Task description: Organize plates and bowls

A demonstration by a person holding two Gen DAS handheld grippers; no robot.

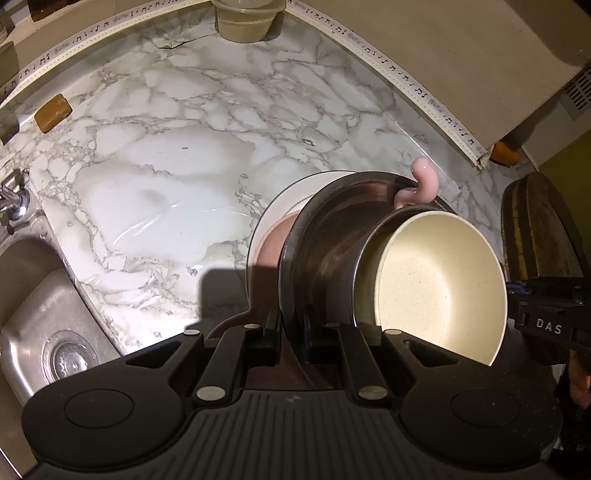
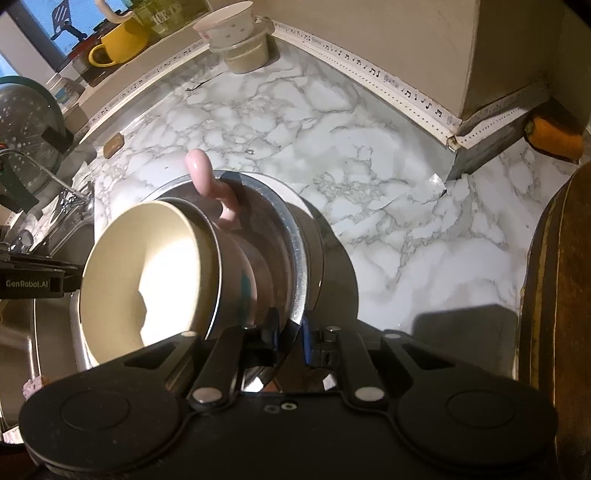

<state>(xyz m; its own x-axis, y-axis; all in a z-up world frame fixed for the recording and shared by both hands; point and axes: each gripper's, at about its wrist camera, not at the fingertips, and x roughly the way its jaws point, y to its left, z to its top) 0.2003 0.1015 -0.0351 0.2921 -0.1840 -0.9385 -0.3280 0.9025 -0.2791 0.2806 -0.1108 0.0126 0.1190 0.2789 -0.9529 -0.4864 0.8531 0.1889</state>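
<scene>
A nested stack hangs over the marble counter (image 1: pixel 166 155): a white plate (image 1: pixel 273 206) outermost, then a steel bowl (image 1: pixel 332 229), a pink cup with its handle (image 1: pixel 423 184) sticking out, and a cream bowl (image 1: pixel 436 277) innermost. My left gripper (image 1: pixel 291 332) is shut on the steel bowl's rim. On the opposite side, my right gripper (image 2: pixel 290 332) is shut on the same steel bowl (image 2: pixel 291 236) rim, beside the cream bowl (image 2: pixel 155 266), the pink handle (image 2: pixel 207 177) and the plate (image 2: pixel 316 236). Whether the stack touches the counter is hidden.
A steel sink (image 1: pixel 44 314) with a tap lies left of the counter. A brown soap bar (image 1: pixel 53 112) and a plastic tub (image 1: pixel 243 22) sit at the back. A wooden board (image 1: pixel 535 229) stands at the right, an orange carrot (image 2: pixel 554 138) behind it. A yellow mug (image 2: pixel 122 44) rests on the ledge.
</scene>
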